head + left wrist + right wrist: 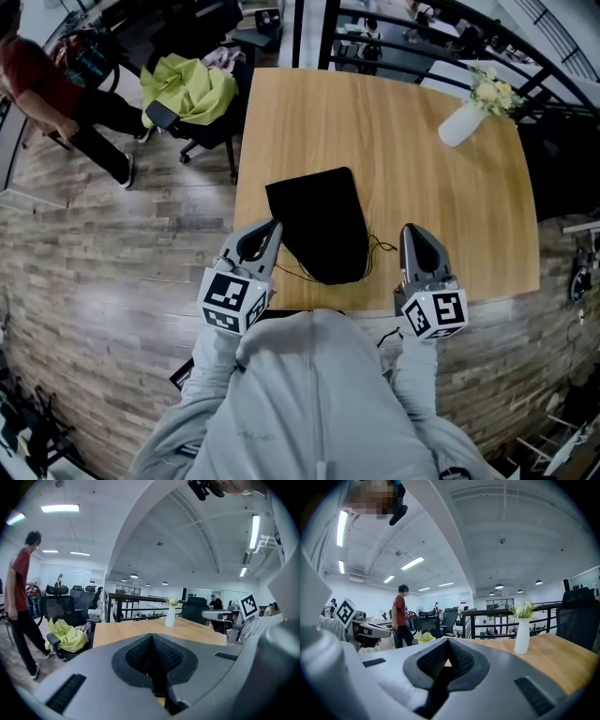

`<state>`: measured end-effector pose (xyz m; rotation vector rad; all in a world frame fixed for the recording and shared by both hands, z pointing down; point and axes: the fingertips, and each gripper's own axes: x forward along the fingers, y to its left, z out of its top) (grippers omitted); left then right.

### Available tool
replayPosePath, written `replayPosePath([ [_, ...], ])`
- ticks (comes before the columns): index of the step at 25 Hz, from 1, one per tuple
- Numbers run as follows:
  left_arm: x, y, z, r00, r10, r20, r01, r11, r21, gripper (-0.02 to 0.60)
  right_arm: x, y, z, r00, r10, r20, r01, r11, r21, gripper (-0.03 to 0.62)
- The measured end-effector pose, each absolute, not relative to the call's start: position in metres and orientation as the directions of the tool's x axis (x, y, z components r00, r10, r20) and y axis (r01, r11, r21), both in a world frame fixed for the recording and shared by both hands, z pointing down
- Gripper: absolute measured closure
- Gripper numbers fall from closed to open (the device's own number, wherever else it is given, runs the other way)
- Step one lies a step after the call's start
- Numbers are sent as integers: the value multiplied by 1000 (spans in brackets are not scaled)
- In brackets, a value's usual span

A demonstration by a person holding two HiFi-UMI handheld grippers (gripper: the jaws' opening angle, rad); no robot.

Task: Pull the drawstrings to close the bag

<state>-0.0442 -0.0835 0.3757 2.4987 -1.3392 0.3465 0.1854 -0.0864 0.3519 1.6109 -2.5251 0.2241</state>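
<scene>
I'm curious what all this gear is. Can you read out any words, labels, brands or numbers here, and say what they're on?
No readable words, brands or numbers anywhere.
On the left tool, the cube: black-and-white square patterns, no letters.
On the right tool, its cube: the same.
The black bag, white vase and wooden table: no print visible.

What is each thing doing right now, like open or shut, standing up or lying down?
Left hand-held gripper: shut, empty.
Right hand-held gripper: shut, empty.
Bag: lying flat on the table; too dark to tell whether its mouth is open.
Drawstrings: slack, not held.
Vase: standing upright, holding flowers.
</scene>
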Motion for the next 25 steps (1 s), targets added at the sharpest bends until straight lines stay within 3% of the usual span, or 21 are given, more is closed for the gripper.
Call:
replayPosePath([
  [25, -79, -98, 367, 495, -808, 321, -867, -486, 112, 555, 186, -87, 361, -388, -891, 236, -921, 386, -56, 572],
])
